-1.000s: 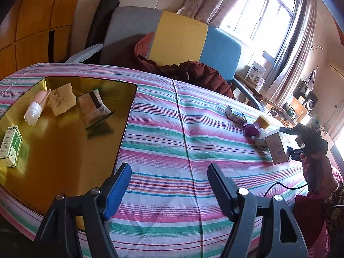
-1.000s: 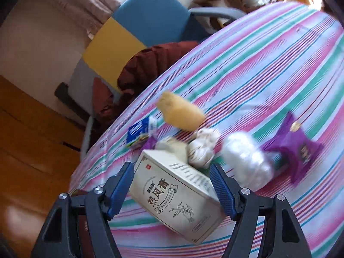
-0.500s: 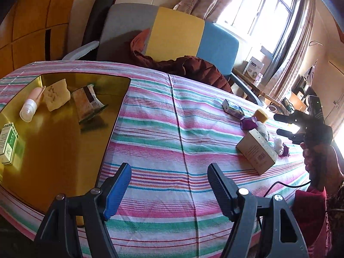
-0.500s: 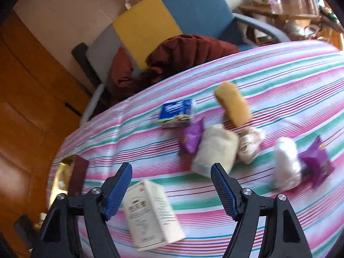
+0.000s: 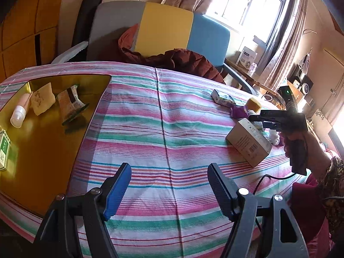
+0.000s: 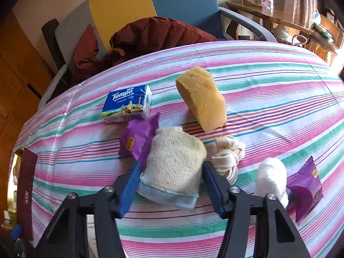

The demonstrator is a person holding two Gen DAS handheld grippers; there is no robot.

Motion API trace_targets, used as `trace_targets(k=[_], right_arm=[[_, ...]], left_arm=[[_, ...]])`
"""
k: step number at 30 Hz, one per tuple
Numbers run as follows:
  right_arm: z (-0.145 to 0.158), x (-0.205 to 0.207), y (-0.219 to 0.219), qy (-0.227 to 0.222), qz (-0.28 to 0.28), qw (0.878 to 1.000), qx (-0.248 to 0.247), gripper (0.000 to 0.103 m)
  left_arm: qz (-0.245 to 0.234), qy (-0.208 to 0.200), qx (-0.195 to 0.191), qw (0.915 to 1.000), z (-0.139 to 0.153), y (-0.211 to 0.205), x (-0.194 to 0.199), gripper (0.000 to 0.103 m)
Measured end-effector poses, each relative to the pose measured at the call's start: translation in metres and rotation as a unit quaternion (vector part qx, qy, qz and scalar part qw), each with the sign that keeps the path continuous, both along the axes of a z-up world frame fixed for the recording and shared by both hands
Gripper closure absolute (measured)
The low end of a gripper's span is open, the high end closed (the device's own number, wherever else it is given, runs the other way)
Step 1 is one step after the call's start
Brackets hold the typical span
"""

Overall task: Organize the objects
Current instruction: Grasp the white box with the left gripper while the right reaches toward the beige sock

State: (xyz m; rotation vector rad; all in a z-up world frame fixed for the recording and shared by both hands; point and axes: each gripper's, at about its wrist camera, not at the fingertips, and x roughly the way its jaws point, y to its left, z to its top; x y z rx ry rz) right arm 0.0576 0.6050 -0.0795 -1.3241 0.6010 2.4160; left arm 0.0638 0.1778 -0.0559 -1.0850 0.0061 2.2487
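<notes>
Only the right wrist view shows the right gripper [image 6: 169, 179], jaws apparently closing around the beige, blue-edged scrub pad [image 6: 174, 169] between them; the left gripper [image 5: 169, 185] gapes empty above the striped counter [image 5: 137, 129].

On the striped cotton tablecloth [image 6: 279, 86], the beige woven scrubbing pad [image 6: 176, 167] sits between the right gripper's [image 6: 169, 185] fingers, touched on both sides. A crinkled purple foil packet [image 6: 139, 139] touches the pad at 10 o'clock, with the blue-and-white tissue pack [image 6: 126, 104] just beyond it. The yellow sponge block [image 6: 202, 99] lies at 1 o'clock, and the cream knotted cloth bundle [image 6: 228, 157] is just beside the pad at 3 o'clock. The white plastic-wrapped lump [image 6: 272, 178] lies farther out at 3 o'clock.
</notes>
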Motion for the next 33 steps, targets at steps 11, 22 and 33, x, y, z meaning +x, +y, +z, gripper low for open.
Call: trace_targets(k=[11,22,33], right_arm=[[0.003,0.022,-0.046,0.013,0.129,0.983,-0.129,0.053],[0.005,0.020,-0.042,-0.009,0.078,0.996,-0.033,0.053],[0.006,0.028,-0.022,-0.002,0.053,0.997,-0.058,0.053]], left_arm=[[-0.037,-0.023,-0.009,0.9990,0.001,0.036,0.003,0.029],[-0.073,-0.088,-0.005,0.9935,-0.002,0.108,0.004,0.023],[-0.068,-0.122,-0.093,0.9859,-0.025,0.193,0.006,0.020]])
